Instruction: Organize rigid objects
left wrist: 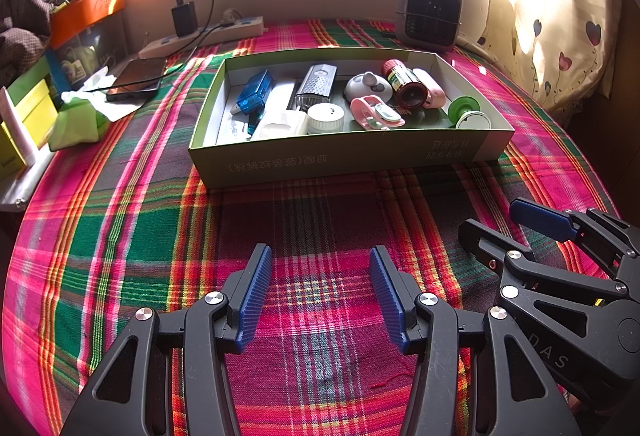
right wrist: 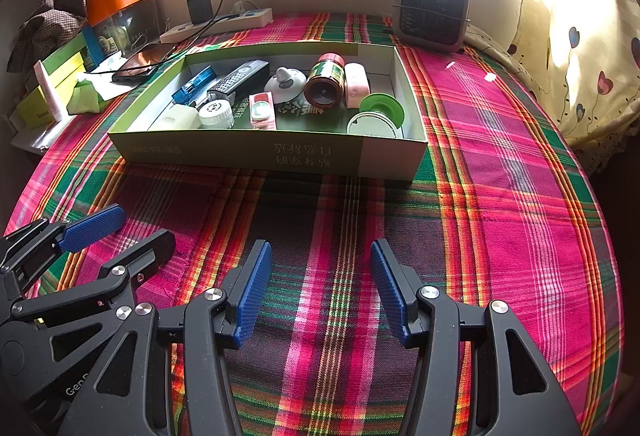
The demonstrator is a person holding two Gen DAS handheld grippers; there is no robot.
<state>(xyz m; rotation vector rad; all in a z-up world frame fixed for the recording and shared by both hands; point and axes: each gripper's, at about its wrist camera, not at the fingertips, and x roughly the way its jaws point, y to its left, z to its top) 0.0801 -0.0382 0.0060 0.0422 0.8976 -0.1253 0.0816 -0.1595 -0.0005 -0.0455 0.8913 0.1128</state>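
Sunlit windows back a bed covered in a pink, green and red plaid cloth (left wrist: 132, 220). On it, well ahead of both claws, sits a shallow green cardboard box (left wrist: 344, 157) holding a blue case (left wrist: 253, 91), a brown bottle (left wrist: 402, 83), a white jar (left wrist: 326, 117) and a green spool (left wrist: 466, 111). The left claw (left wrist: 320, 292) and right claw (right wrist: 320, 288) hover side by side over bare cloth, both spread apart and holding nothing.

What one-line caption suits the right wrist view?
Both open grippers hover over plaid cloth before a filled box.
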